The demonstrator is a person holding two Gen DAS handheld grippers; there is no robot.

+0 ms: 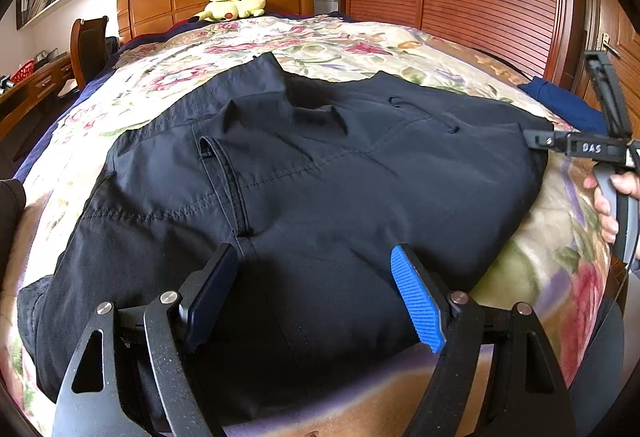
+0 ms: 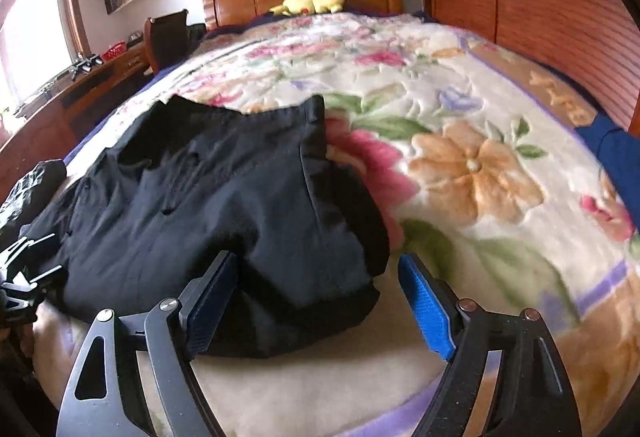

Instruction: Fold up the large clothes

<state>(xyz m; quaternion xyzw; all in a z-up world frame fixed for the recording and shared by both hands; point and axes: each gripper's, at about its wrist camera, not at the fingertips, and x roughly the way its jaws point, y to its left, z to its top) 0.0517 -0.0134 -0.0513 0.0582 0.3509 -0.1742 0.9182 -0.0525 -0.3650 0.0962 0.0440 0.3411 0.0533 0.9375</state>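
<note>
left claw (image 1: 316, 297): spread wide, pads over near edge of trousers (image 1: 304, 173), nothing pinched; can't tell if pads touch cloth
right claw (image 2: 320, 305): spread too, empty; near right corner of trousers (image 2: 224, 205) lies between the pads, not pressed
trousers: black, lying flat-ish on bed (image 2: 472, 165), floral blanket under; waistband and pocket side up, some bulges mid-cloth; looks part-folded, can't say how many layers
right side view: right claw (image 1: 536, 141) seen from left wrist at right edge of cloth, hand (image 1: 612, 197) on its grip
other stuff: blue cloth (image 1: 568, 105) at far right of bed, apart from trousers; yellow plush (image 1: 236, 7) by headboard
step: judging, between grasps, both claws lining up on near edge for next fold
next move needs: lower both onto near edge, pinch all layers, lift evenly, carry toward far edge
risk: thin slick cloth, may grab top layer only or drag blanket
</note>
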